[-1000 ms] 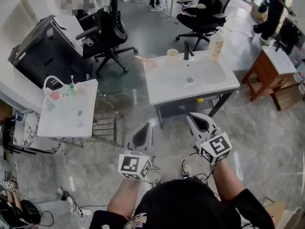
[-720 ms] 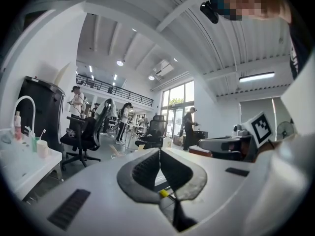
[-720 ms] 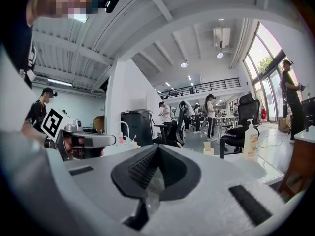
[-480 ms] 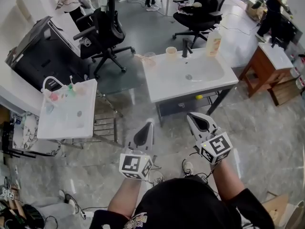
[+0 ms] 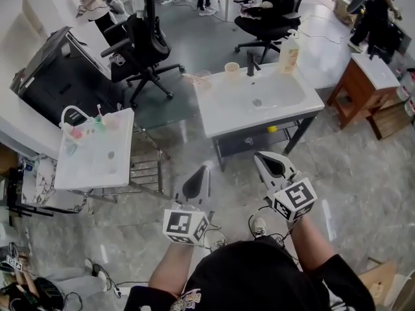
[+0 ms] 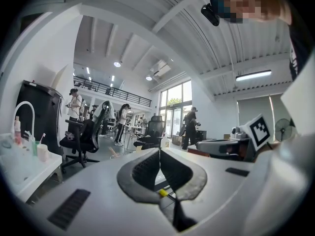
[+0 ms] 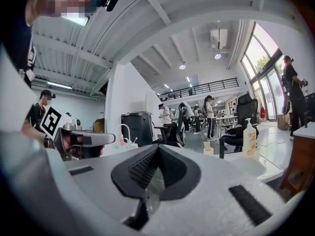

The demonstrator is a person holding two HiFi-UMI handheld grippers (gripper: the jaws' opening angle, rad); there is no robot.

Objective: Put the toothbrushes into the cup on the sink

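I am holding both claws low in the frame, well apart from every fixture. The left claw (image 5: 202, 173) and the right claw (image 5: 261, 161) are both sitting fully closed, pads meeting on nothing.

The cup (image 5: 232, 69) is standing on the back rim of the sink (image 5: 227, 118) in the upper centre, just left of the faucet (image 5: 251, 63). A soap bottle (image 5: 289, 52) is standing further right.

I am reading the toothbrushes (image 5: 98, 111) as the thin upright sticks at the back of the smaller sink (image 5: 78, 173), at the left edge. A thin stick (image 5: 194, 78) lying by the main sink's upper left corner may be another.

I am expecting them to handle as light, stiff and slick plastic that twists easily in a pinch. So I am planning to grip mid-handle, square across the pads and clear of the bristles.

At this range the brushes are showing as mere slivers. I am not managing to count them, to see what is holding them, or to see inside the cup.
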